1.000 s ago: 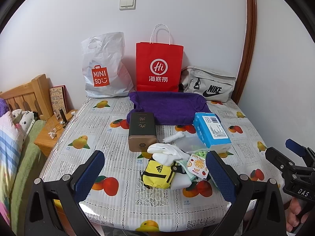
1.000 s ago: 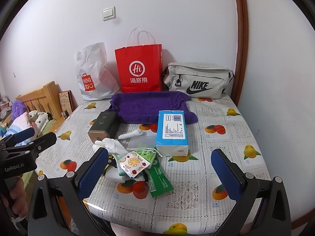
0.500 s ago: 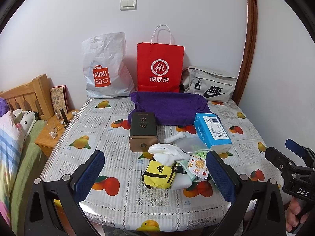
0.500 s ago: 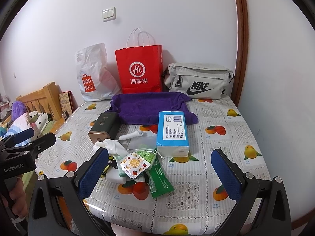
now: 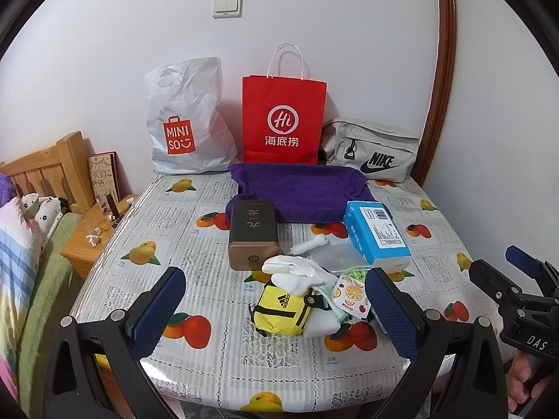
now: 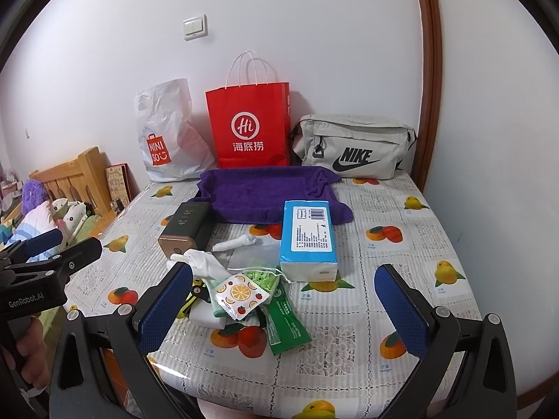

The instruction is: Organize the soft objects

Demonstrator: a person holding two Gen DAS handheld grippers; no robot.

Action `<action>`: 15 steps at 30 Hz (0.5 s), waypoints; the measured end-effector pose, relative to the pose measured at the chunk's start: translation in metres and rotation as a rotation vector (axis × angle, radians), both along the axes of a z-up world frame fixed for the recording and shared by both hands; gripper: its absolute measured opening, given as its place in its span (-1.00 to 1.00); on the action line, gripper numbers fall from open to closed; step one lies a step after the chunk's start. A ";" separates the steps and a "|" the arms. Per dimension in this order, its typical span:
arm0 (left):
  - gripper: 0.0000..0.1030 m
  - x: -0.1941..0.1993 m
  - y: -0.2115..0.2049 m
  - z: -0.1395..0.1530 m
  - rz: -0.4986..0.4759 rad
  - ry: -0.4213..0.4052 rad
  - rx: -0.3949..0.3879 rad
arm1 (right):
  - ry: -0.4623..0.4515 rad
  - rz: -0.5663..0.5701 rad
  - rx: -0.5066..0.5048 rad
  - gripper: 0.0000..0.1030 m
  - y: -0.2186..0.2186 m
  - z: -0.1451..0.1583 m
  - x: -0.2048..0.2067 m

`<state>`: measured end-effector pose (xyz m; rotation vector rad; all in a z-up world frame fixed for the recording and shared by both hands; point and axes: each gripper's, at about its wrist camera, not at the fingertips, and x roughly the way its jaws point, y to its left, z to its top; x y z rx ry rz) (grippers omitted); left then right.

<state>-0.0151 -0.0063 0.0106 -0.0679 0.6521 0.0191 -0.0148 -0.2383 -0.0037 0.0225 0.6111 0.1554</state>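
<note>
We hold both grippers at the near edge of the table, above the fruit-print cloth. Left gripper jaws spread wide, nothing between them. Right gripper the same, wide open and holding nothing. Just past the fingers sits the pile of soft items near the table's middle: yellow adidas pouch nearest in the left view, white sponge-like block touching its right side, white gloves draped over the top. Fruit-print packet lies on the pile's right, green wrapper just beside it on the near right, green-patterned mask tucked behind the packet. A bit farther: brown-and-gold tin on the left, blue tissue pack on the right, a small white rolled item and a clear plastic bag between them. Beyond those the purple towel is spread flat. At the far wall, left to right: white Miniso bag, red paper bag, grey Nike bag. Bed and wooden nightstand are off to the left.
</note>
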 end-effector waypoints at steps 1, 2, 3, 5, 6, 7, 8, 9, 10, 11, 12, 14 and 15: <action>1.00 0.000 0.000 0.000 0.000 0.000 0.001 | -0.001 0.002 0.000 0.99 0.000 0.000 0.000; 1.00 0.000 0.000 0.000 0.002 0.001 0.000 | -0.004 0.004 0.000 0.99 0.000 0.000 0.000; 1.00 0.000 0.000 0.000 0.002 0.001 -0.003 | -0.007 0.004 0.000 0.99 0.000 0.000 0.000; 1.00 0.002 0.001 0.000 0.001 0.003 -0.008 | -0.012 0.011 -0.001 0.99 0.001 -0.001 0.002; 1.00 0.004 0.001 -0.002 0.000 0.004 -0.010 | -0.013 0.013 -0.002 0.99 0.001 -0.002 0.003; 1.00 0.006 0.001 -0.003 -0.001 0.007 -0.013 | -0.013 0.014 -0.005 0.99 0.001 -0.004 0.004; 1.00 0.009 0.002 -0.005 -0.002 0.011 -0.016 | -0.012 0.015 -0.009 0.99 0.001 -0.006 0.006; 1.00 0.013 0.003 -0.008 -0.002 0.016 -0.018 | -0.008 0.015 -0.012 0.99 0.001 -0.009 0.008; 1.00 0.016 0.004 -0.011 0.000 0.023 -0.016 | 0.000 0.014 -0.014 0.99 0.001 -0.012 0.011; 1.00 0.020 0.006 -0.016 0.004 0.032 -0.014 | 0.012 0.015 -0.012 0.99 0.000 -0.017 0.015; 1.00 0.024 0.007 -0.021 0.009 0.044 -0.015 | 0.026 0.017 -0.009 0.99 -0.001 -0.021 0.019; 1.00 0.033 0.011 -0.032 0.021 0.073 -0.018 | 0.056 0.018 -0.005 0.99 -0.004 -0.033 0.027; 1.00 0.036 0.013 -0.037 0.030 0.088 -0.018 | 0.072 0.016 -0.004 0.99 -0.006 -0.040 0.031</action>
